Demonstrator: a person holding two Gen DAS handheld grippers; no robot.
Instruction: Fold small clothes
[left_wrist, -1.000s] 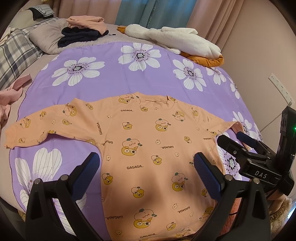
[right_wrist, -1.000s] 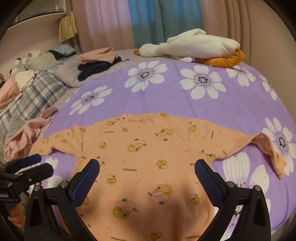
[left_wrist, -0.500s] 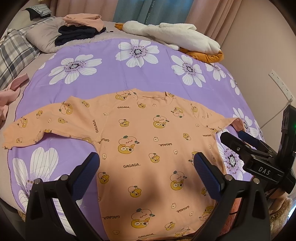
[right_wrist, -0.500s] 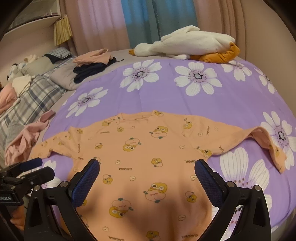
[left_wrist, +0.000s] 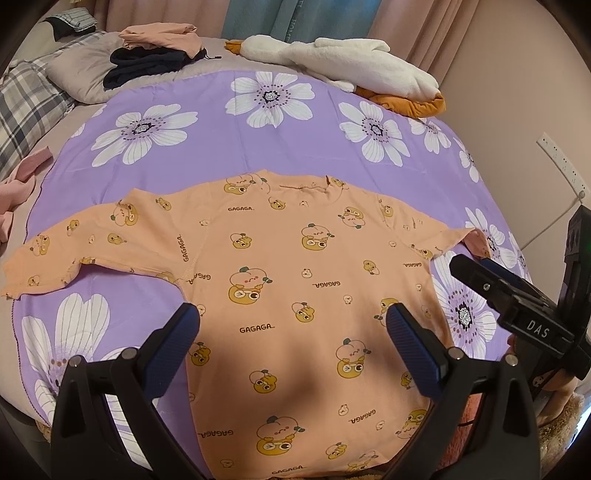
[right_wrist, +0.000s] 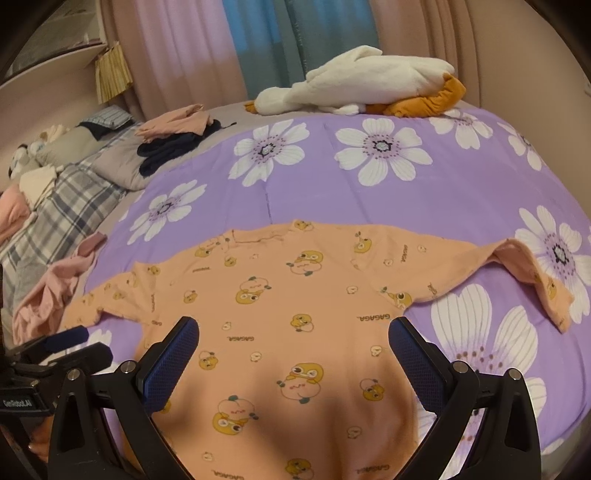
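Orange long-sleeved shirt (left_wrist: 295, 280) with cartoon print: spread flat, both sleeves out, on the purple flowered bedspread (left_wrist: 221, 147) of a bed. Left gripper (left_wrist: 293, 325) and right gripper (right_wrist: 293, 332): both above the shirt's lower half, fingers spread wide apart, nothing between them. Far edge of bed: white and orange plush toy (right_wrist: 358, 88), small pile of folded clothes (left_wrist: 155, 51).
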